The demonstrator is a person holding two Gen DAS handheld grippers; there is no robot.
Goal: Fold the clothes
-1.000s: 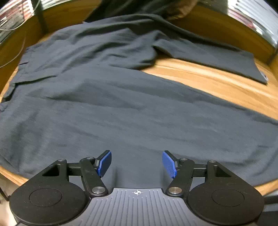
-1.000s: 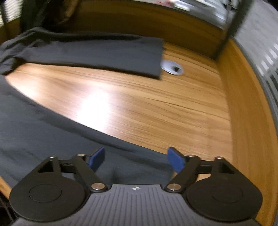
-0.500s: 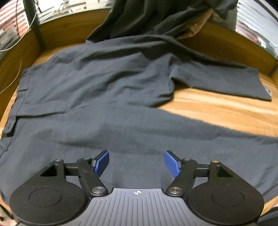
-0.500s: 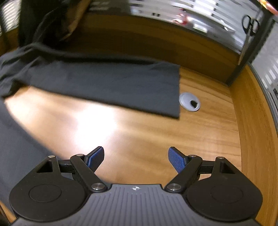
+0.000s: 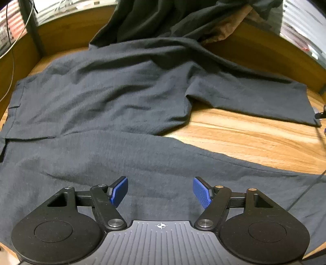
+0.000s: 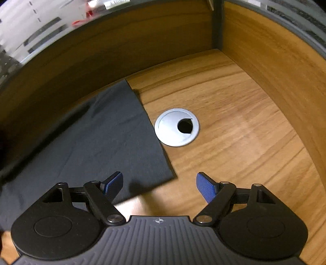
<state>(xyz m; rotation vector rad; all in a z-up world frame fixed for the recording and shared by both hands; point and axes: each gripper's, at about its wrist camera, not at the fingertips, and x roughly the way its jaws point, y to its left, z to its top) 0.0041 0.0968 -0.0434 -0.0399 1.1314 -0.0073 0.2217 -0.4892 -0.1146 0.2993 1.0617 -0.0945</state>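
Dark grey trousers point(image 5: 97, 106) lie spread on the wooden desk point(image 5: 254, 138), waist at the left, two legs running right. My left gripper point(image 5: 160, 190) hovers open over the near leg, nothing between its blue pads. In the right wrist view the hem end of the far leg point(image 6: 114, 142) lies flat. My right gripper point(image 6: 160, 186) stands open above that hem's near corner, its left pad over cloth and its right pad over bare wood.
A silver cable grommet point(image 6: 176, 126) sits in the desk just right of the hem. Wooden side walls point(image 6: 275, 67) close the desk's back and right corner. More dark clothing point(image 5: 173, 18) with a tan piece is heaped at the back. Cables hang at the far left.
The right gripper swept right and rolled, from the near leg across bare wood to the far leg's hem by the grommet. The left view drew back, showing more of the trousers.
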